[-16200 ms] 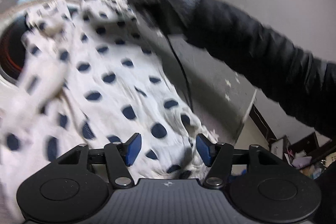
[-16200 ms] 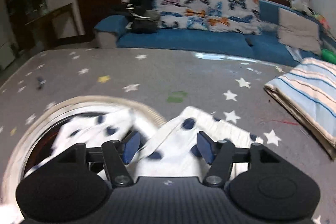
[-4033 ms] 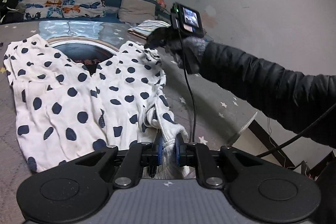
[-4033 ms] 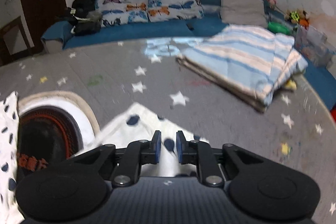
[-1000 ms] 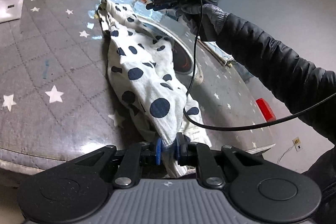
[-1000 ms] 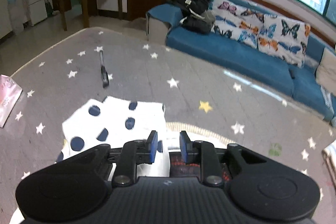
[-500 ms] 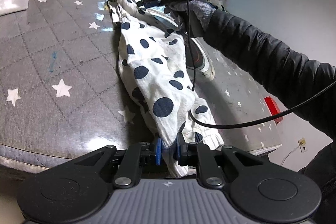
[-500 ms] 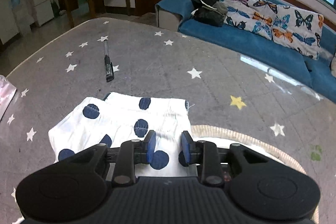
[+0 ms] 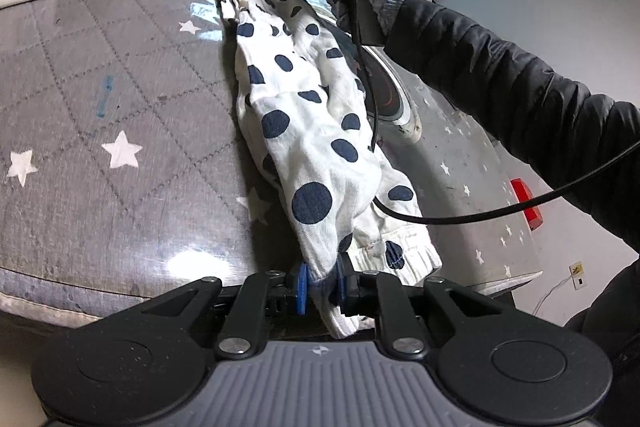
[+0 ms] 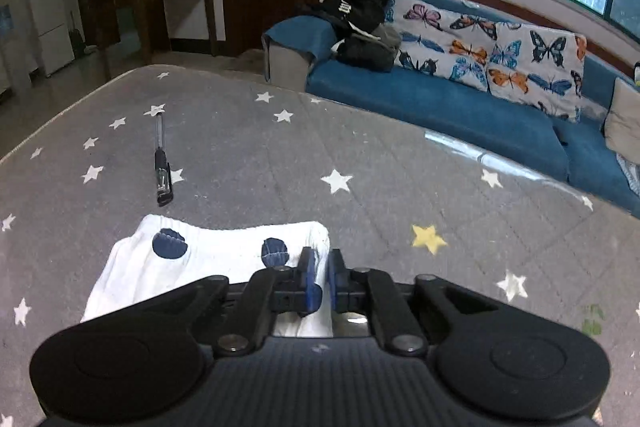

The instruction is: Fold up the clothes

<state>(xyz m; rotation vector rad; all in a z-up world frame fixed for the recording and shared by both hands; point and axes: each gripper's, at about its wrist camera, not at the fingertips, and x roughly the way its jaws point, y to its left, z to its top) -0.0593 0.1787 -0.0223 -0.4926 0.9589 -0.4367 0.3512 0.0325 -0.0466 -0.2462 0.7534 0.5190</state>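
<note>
Fold clothes | my left hand-held gripper (image 9: 320, 285) clenched on polka-dot garment (image 9: 304, 131) at lower centre | my right hand-held gripper (image 10: 319, 277) easing apart on its far edge | halved lengthwise on tabletop (image 9: 100, 99); cross-folds remain

I'm working in a home living room: beyond the star-patterned table (image 10: 360, 155) stands a blue sofa (image 10: 460, 107) with butterfly cushions (image 10: 536, 63).
</note>
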